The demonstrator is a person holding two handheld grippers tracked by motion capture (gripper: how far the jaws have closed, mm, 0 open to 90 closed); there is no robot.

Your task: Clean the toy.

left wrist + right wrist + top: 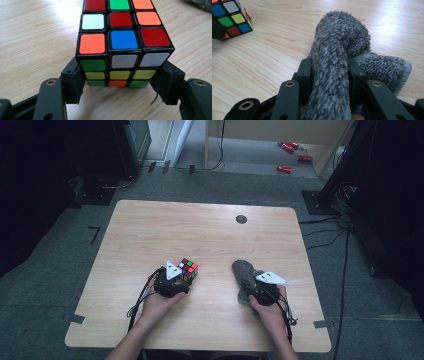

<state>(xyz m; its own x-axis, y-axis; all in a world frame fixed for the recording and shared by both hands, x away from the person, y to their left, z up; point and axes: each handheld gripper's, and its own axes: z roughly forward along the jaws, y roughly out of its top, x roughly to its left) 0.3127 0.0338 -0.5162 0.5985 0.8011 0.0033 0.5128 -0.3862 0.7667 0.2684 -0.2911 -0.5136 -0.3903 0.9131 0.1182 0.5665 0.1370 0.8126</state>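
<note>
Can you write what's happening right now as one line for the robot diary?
left claw: shut on cube | right claw: shut on cloth | both on table

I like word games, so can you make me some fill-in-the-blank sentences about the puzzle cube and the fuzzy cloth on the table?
1. The left gripper is shut on the puzzle ____.
2. The right gripper pinches a fuzzy cloth whose colour is ____.
3. The middle sticker of the row nearest the camera on the cube's top face, in the left gripper view, is ____.
4. Both things rest on a table made of light ____.

Missing words: cube, grey, blue, wood
</note>
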